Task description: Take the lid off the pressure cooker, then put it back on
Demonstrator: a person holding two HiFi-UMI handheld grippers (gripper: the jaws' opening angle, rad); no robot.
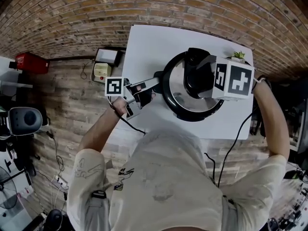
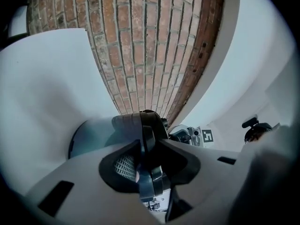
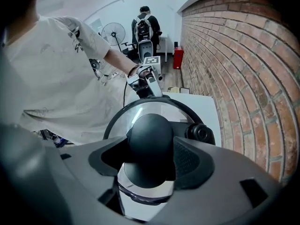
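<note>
The left hand-held gripper is closed on the cooker's side handle, which is clamped edge-on between its pads. The handle is reached from over the left edge of the table. The right hand-held gripper is pointed steeply down over the lid. Its jaws are set apart around the black knob, which nearly fills the gap; no firm press on it can be made out. A black valve is seen just beside the knob.

The lid is seated on the cooker, which stands on the right half of the table. Its near rim is close to the table's near edge. Bare white table is left open on the far left side and along the right edge. A small plant is placed at the far right corner, just behind the right gripper's marker cube. The table's far edge is set near the brick wall, and to the left open floor is seen.
</note>
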